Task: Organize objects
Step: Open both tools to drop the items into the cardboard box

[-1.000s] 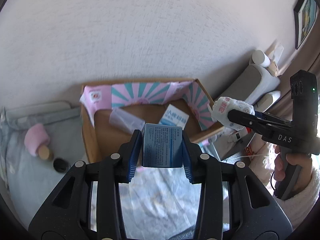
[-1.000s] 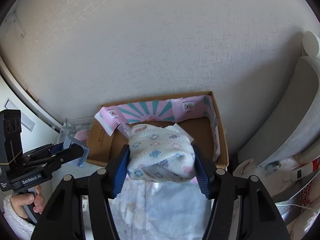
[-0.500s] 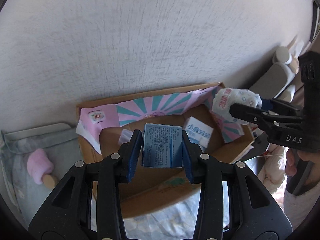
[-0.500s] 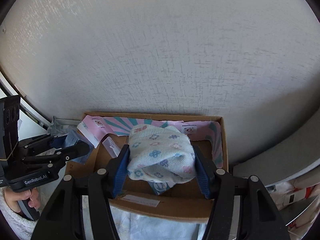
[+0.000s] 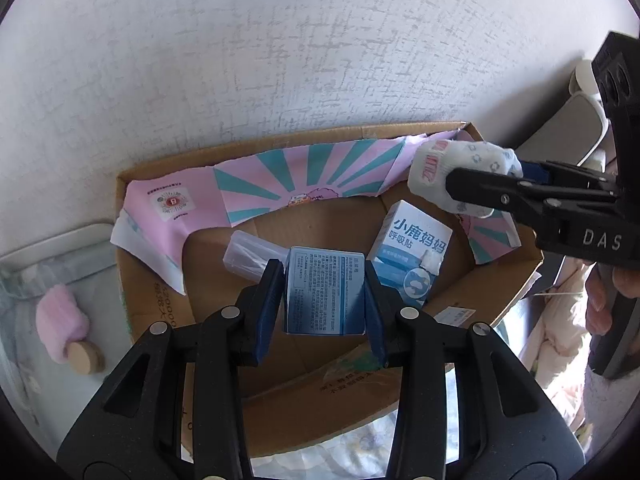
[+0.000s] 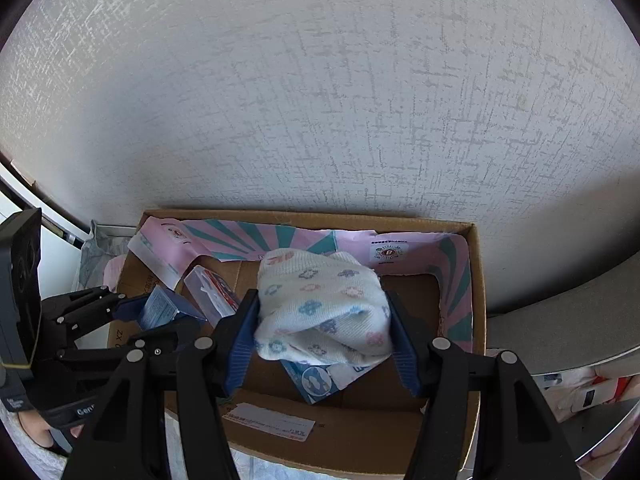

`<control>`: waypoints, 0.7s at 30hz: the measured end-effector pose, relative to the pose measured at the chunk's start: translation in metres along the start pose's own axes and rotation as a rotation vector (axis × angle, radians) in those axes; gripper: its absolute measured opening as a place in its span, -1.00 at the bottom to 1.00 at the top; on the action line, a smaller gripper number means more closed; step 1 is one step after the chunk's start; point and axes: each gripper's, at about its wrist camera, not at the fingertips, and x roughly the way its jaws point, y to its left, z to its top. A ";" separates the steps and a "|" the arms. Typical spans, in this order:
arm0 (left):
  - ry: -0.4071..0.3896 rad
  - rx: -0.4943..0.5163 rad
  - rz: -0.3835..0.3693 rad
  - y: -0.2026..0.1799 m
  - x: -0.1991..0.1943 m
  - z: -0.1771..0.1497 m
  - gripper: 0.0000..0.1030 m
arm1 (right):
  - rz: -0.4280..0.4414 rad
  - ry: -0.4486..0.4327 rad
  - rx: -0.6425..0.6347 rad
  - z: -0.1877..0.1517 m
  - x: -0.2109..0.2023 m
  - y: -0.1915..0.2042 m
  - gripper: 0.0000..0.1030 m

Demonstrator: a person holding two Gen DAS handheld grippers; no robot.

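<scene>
The left gripper (image 5: 325,295) has its jaws clamped on a blue carton (image 5: 325,290); the right gripper (image 6: 323,320) squeezes a rolled cloth (image 6: 322,312), both over the cardboard box (image 6: 478,280) against the wall (image 6: 320,100)

Carton (image 5: 414,254) & clear case (image 5: 250,256) in cardboard box (image 5: 320,400), against wall (image 5: 280,40).

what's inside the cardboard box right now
On the floor of the cardboard box lie a blue-and-white carton and a clear plastic case; pink-and-teal paper lines its walls. The held blue box and held sock bundle cover part of the floor.
</scene>
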 end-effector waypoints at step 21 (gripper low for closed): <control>0.036 0.013 0.027 -0.014 0.007 -0.001 1.00 | 0.029 0.024 0.106 0.000 -0.003 -0.029 0.95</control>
